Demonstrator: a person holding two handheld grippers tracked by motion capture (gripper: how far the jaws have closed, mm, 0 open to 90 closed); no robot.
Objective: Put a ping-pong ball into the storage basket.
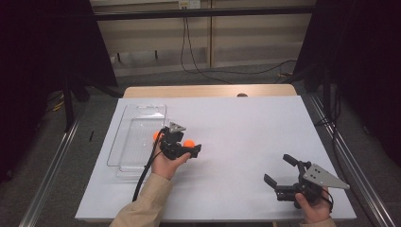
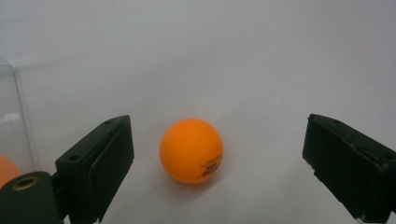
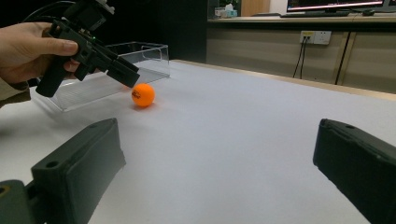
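Orange ball between spread jaws beside the clear tray

Orange ball (image 2: 191, 150) sits on the white table (image 1: 246, 137) at the lower middle of the left gripper view, bare surface showing on both sides of it; the two black jaws stand wide of it and neither pad touches it. In the high view the left gripper (image 1: 185, 147) is left of centre, held by the left hand (image 1: 166, 163), with the ball (image 1: 189, 143) peeking out at its tip. Just to its left lies the clear plastic tray (image 1: 137, 113), stretching toward the upper left of the frame, and a second orange ball (image 1: 156, 135) shows at the tray's near right edge, partly hidden by the gripper. The right gripper (image 1: 280, 171) is at the lower right of the high view, well apart from the ball, in the right hand (image 1: 313, 208). Its jaws are released too, with nothing between them. In the right gripper view, the ball (image 3: 143, 95) rests at the upper left, just under the left gripper's tip.
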